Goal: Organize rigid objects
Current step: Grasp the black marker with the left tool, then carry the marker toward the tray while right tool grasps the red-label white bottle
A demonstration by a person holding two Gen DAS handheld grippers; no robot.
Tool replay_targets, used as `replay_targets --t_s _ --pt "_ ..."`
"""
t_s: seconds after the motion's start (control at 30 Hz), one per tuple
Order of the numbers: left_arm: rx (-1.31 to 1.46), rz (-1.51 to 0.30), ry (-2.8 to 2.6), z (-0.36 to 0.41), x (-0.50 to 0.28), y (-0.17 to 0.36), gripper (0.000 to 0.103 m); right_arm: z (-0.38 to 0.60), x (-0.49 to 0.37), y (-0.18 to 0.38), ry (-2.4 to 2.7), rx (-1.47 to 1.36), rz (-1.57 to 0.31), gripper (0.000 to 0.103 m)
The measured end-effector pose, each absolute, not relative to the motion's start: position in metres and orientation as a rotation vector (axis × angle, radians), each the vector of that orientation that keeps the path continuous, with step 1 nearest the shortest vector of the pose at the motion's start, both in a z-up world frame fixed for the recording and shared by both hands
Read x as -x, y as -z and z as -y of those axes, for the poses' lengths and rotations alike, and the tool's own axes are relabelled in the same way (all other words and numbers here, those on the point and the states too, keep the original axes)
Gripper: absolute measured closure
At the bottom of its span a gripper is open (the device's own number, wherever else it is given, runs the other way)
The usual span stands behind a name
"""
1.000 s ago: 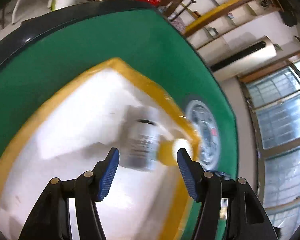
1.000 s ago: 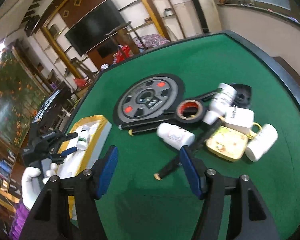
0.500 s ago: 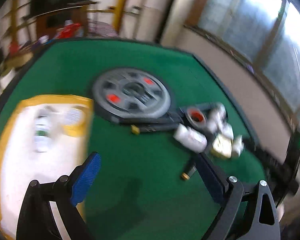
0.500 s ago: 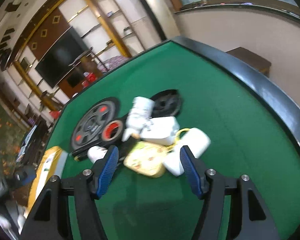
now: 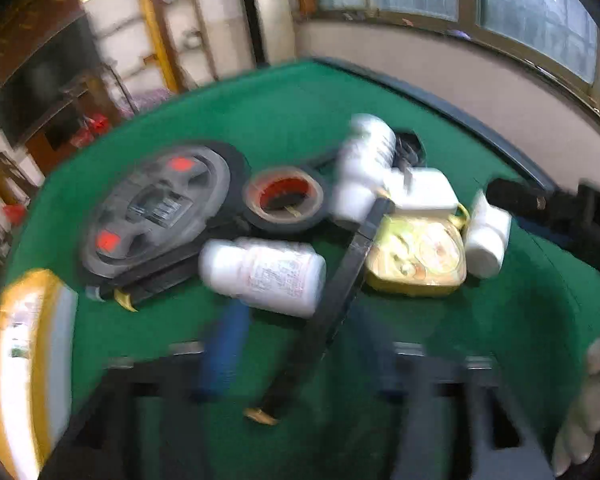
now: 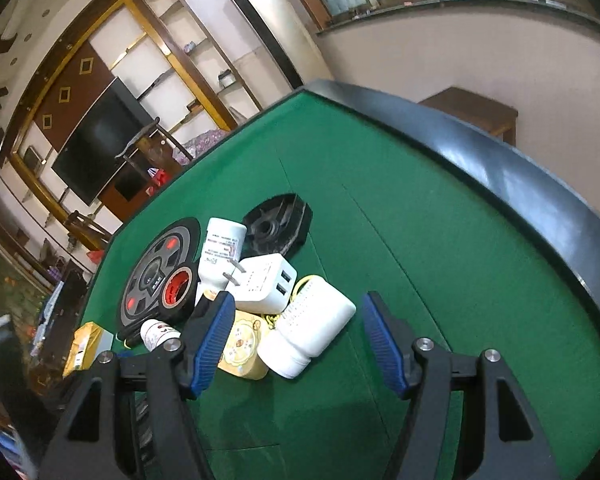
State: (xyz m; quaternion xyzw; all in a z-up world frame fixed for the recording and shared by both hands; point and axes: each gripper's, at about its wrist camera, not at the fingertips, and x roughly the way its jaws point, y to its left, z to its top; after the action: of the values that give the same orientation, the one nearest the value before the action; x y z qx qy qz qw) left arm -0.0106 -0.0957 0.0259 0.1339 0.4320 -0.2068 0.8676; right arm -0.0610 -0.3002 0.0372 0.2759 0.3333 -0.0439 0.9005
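A pile of rigid objects lies on the green table. In the left wrist view my left gripper (image 5: 300,344) is open and blurred, just short of a white pill bottle (image 5: 264,272) lying on its side, beside a black stick (image 5: 332,300). Behind are a tape roll (image 5: 284,200), a yellow tin (image 5: 416,256), a white charger (image 5: 424,192) and two more white bottles. My right gripper (image 6: 298,336) is open around a white bottle (image 6: 312,332), next to the yellow tin (image 6: 240,344) and the charger (image 6: 266,284).
A grey weight plate (image 5: 156,212) lies left of the pile. The yellow-rimmed white tray (image 5: 16,360) stands at the left. A black disc (image 6: 278,224) lies behind the pile. The dark table rim (image 6: 500,168) runs along the right.
My left gripper has left the tray, where a bottle lies, and swung right to the pile. My right gripper has moved in close around the rightmost white bottle.
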Motion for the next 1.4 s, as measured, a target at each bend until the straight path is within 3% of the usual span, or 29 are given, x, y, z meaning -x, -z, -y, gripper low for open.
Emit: replay_targets --t_s 0.17,0.3,0.4,0.43,0.5,0.53,0.67,1.03,1.17,1.4 --pt "-0.241 -0.938 0.474 0.079 0.030 -0.027 0.087 0.309 0.064 -0.031 0.095 -0.628 -0.696 0.038" --pt "-0.222 -0.961 0.483 0.068 0.045 -0.029 0.087 0.309 0.063 -0.030 0.086 -0.643 -0.706 0.038" --pt "-0.237 -0.950 0.460 0.078 0.040 -0.024 0.062 0.305 0.062 -0.032 0.084 -0.628 -0.718 0.038" --pt "-0.227 -0.942 0.460 0.081 0.038 -0.023 0.060 0.304 0.062 -0.032 0.086 -0.622 -0.718 0.038" --pt "-0.213 -0.931 0.459 0.085 0.032 -0.021 0.067 0.303 0.062 -0.033 0.096 -0.609 -0.716 0.038" --pt "-0.216 -0.930 0.464 0.085 0.030 -0.022 0.089 0.303 0.062 -0.033 0.101 -0.603 -0.716 0.038" --pt "-0.070 -0.961 0.490 0.055 0.038 -0.039 0.089 0.299 0.061 -0.033 0.129 -0.571 -0.721 0.038" --pt "0.227 -0.833 0.525 -0.070 0.100 -0.090 0.089 0.265 0.065 -0.064 0.053 -0.444 -0.730 0.038" --pt "0.329 -0.803 0.528 -0.107 0.109 -0.097 0.089 0.212 0.035 -0.084 -0.159 -0.310 -0.852 0.038" --pt "0.406 -0.752 0.431 -0.171 0.112 -0.100 0.089 0.136 -0.022 -0.064 -0.235 -0.113 -1.034 0.038"
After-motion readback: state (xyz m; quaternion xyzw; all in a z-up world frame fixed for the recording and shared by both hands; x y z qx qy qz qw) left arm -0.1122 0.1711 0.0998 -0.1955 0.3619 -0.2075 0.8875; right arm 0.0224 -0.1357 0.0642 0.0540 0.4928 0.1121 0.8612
